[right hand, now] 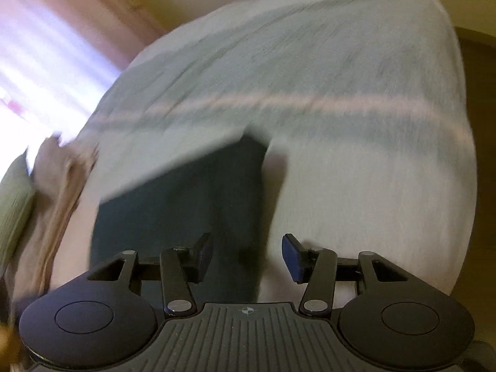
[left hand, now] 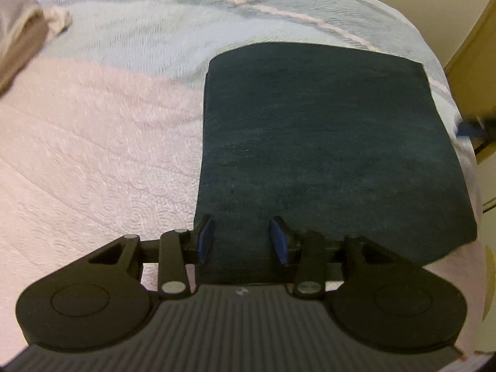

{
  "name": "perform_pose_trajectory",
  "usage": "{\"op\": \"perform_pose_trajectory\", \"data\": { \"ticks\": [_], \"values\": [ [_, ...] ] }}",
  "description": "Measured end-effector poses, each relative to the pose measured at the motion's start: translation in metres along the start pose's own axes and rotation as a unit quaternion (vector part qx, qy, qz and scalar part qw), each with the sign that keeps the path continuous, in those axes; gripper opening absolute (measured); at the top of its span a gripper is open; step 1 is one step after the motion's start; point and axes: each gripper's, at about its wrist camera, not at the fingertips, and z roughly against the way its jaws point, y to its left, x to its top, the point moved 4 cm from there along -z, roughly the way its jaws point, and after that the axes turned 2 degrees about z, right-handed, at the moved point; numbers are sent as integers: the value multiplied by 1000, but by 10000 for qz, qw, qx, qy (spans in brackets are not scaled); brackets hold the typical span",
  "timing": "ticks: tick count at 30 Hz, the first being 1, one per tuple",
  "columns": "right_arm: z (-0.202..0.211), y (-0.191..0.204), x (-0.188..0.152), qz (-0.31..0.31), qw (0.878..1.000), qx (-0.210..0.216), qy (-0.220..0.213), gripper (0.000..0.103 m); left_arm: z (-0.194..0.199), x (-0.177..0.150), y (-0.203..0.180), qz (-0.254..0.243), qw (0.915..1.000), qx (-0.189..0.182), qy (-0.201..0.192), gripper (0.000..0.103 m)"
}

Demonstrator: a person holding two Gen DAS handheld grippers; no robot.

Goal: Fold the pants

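A pale pink and grey-green blanket (left hand: 102,142) covers the bed. On it your dark folded pants (left hand: 328,142) lie flat. Your left gripper (left hand: 241,240) hovers over their near edge, fingers spread, empty. Your right gripper (right hand: 248,259) likewise gapes, holding nothing.

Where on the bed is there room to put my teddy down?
Left of the dark pants the pink blanket is bare up to the tan cloth in the far corner. The striped blanket beyond the pants is bare too. The pants fill the right side.
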Motion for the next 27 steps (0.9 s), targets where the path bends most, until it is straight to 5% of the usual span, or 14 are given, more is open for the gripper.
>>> {"op": "perform_pose_trajectory", "data": {
  "ticks": [3,5,6,10,16,18,19,20,22,24,27],
  "values": [
    [19,41,-43,992,9950,-54,34,49,4,3,6,-33,9999,-35,-131,38],
    [30,78,-72,2081,9780,-113,54,62,17,4,4,-193,9995,43,-258,37],
    [33,96,-87,2762,9609,-199,82,65,24,2,2,-285,9991,77,-297,37],
    [18,139,-152,5125,8542,-803,350,69,56,-10,-13,-1049,9923,266,-611,48],
    [-43,142,-194,6713,7236,-1531,481,69,59,-45,-50,-2497,9649,290,-762,63],
    [-60,134,-197,7067,6872,-1642,364,69,53,-56,-64,-2982,9498,398,-854,76],
    [-64,132,-198,7178,6753,-1663,331,60,48,-62,-71,-3267,9393,503,-916,80],
    [-64,132,-195,7203,6729,-1657,318,52,43,-68,-80,-3602,9255,631,-985,86],
    [-58,136,-180,7039,6908,-1616,354,27,30,-77,-94,-4267,8929,905,-1119,90],
    [-43,145,-159,6872,7098,-1501,370,23,17,-83,-107,-4932,8517,1254,-1246,90],
    [-23,164,-126,6468,7507,-1217,578,22,-3,-81,-115,-5408,8151,1589,-1335,90]
  ]
}}
